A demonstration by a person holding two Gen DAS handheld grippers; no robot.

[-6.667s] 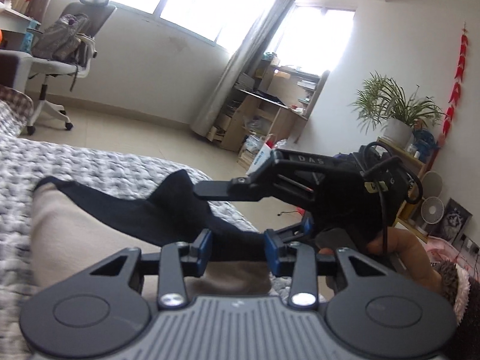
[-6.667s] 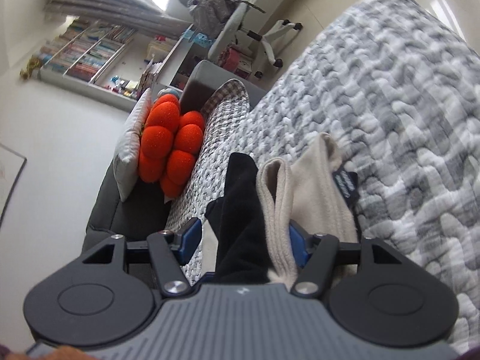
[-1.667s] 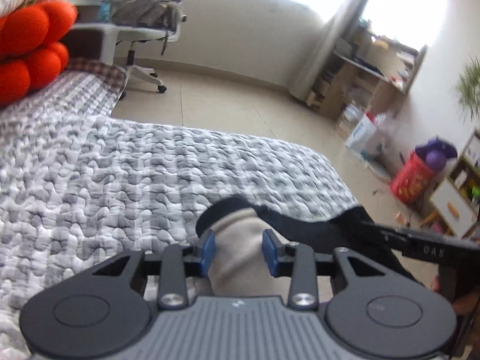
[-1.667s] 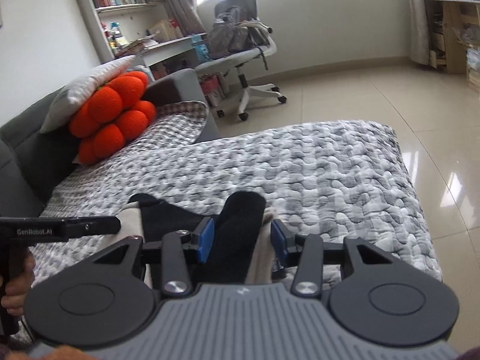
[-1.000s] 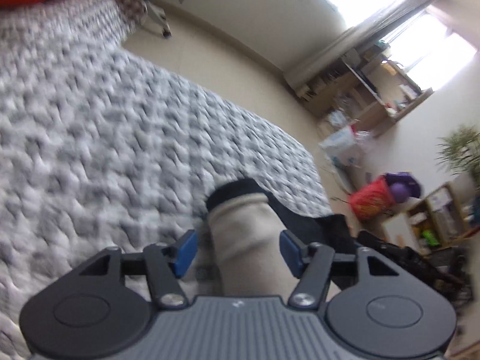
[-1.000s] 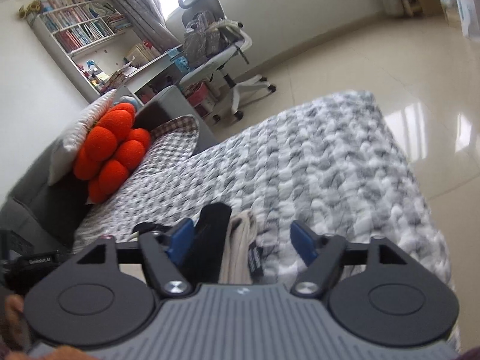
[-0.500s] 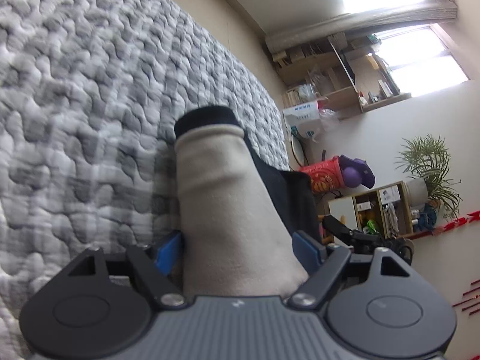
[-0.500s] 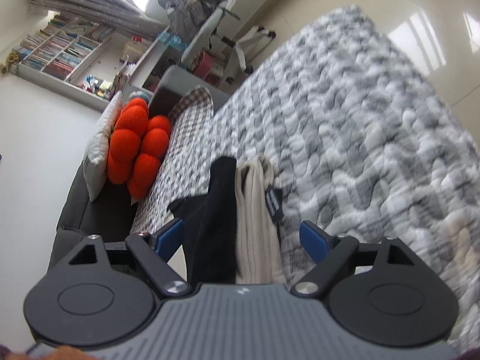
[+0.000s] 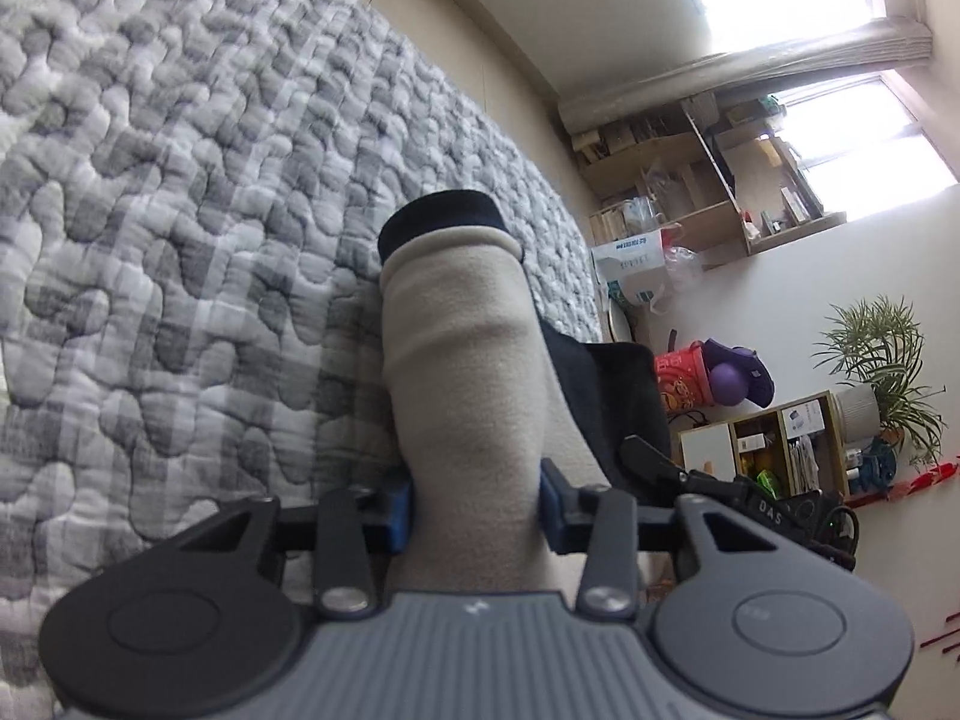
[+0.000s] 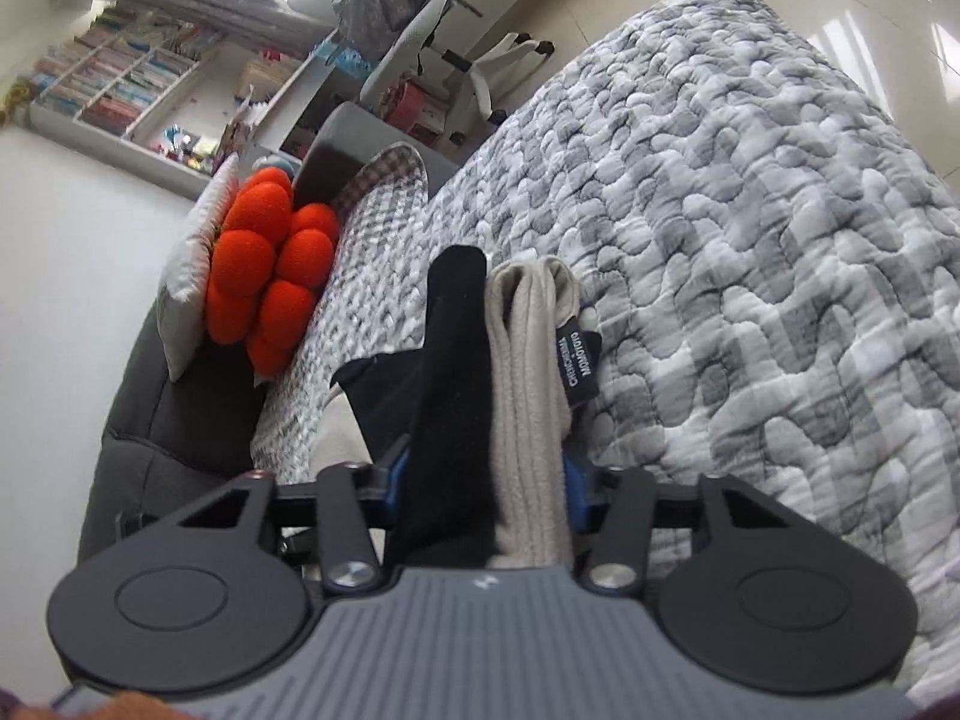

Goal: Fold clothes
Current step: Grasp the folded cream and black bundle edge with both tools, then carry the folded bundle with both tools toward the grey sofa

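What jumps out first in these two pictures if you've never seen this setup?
A beige and black garment runs up the middle of each picture, with the left gripper and right gripper closing on it. It lies on a grey quilt. An orange cushion glows at the back left.

Black ribbed grippers, blue-padded jaws, silver screws.

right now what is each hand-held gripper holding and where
Both are closing on the beige-and-black garment: left hand-held gripper around a beige folded end, right hand-held gripper around bunched layers by the label.
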